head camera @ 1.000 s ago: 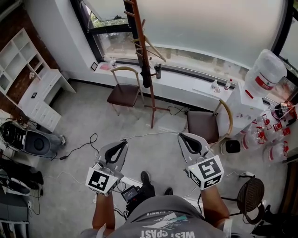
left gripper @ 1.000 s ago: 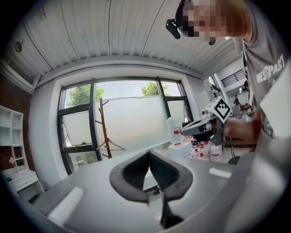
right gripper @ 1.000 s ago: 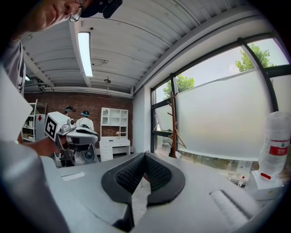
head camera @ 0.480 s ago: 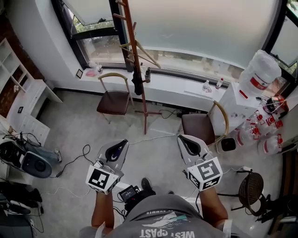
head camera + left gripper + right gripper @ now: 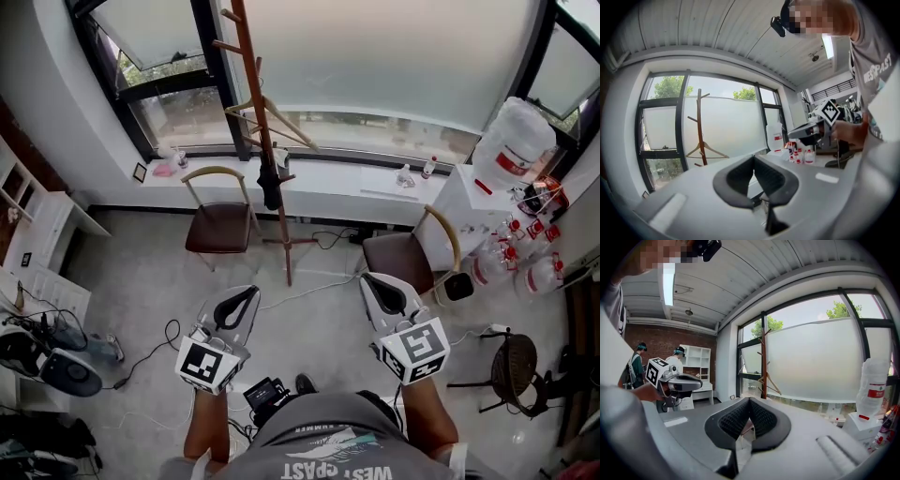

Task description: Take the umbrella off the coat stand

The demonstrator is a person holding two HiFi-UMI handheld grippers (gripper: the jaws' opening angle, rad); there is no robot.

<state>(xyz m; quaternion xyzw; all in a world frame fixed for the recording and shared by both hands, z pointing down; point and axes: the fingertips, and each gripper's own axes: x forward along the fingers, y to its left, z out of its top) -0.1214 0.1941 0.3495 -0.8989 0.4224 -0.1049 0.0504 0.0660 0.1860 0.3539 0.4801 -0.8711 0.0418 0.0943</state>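
Facing a broad frosted window (image 5: 375,56) that fills the far wall. Below it, grey floor (image 5: 112,272) strewn with a few cables. In front of the sill, a tall wooden coat stand (image 5: 255,112), upright, with pegs jutting out on both sides. Near its foot, two round-backed chairs with brown seats: left chair (image 5: 220,225) just beside the stand, right chair (image 5: 403,255) farther off. At the right end of the sill, a large clear water jug (image 5: 516,141) with a red label. Held low over the floor, side by side and well short of the stand, left gripper (image 5: 249,292) and right gripper (image 5: 367,279). Both pinched together at the tips, with nothing between the pads and nothing gripped. Partway up the stand, a bare wooden hanger (image 5: 292,129). Just below that, hanging down against the pole, the dark folded umbrella (image 5: 270,186) — on the stand, well apart from both grippers.
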